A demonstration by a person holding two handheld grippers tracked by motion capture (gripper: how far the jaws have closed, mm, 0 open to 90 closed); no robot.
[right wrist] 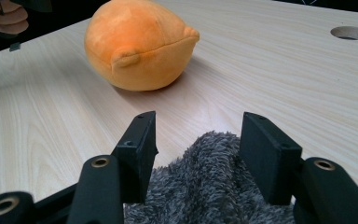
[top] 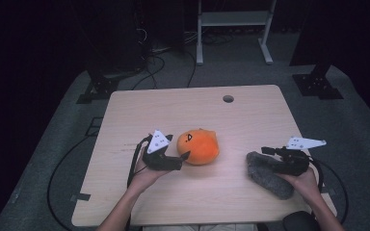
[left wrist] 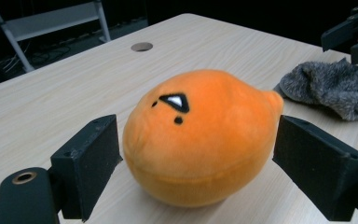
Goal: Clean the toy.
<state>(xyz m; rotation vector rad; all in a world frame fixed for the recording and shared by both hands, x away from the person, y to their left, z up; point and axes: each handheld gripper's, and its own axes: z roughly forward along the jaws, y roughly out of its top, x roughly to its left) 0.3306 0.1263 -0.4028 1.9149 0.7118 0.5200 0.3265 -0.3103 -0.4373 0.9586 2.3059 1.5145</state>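
- Left gripper (top: 185,156) stands wide around the orange plush (top: 198,146), not gripping
- Right gripper (right wrist: 198,140) straddles the grey furry cloth (right wrist: 205,186), unclamped; both pickups remain

- The plush toy (left wrist: 200,140) between the left gripper's (left wrist: 196,168) jaws is bright orange, with a small black-edged white triangle and a black dot beneath it.
- The left gripper is matt black, with a brass-coloured ring on one arm and a pale grey plate speckled with dark dots on top.
- The furry cloth (right wrist: 205,186) under the right gripper (right wrist: 198,149) is mottled dark grey.
- The right gripper is also black with brass-coloured rings.
- The table (top: 250,115) beneath both is pale wood with fine grain lines.
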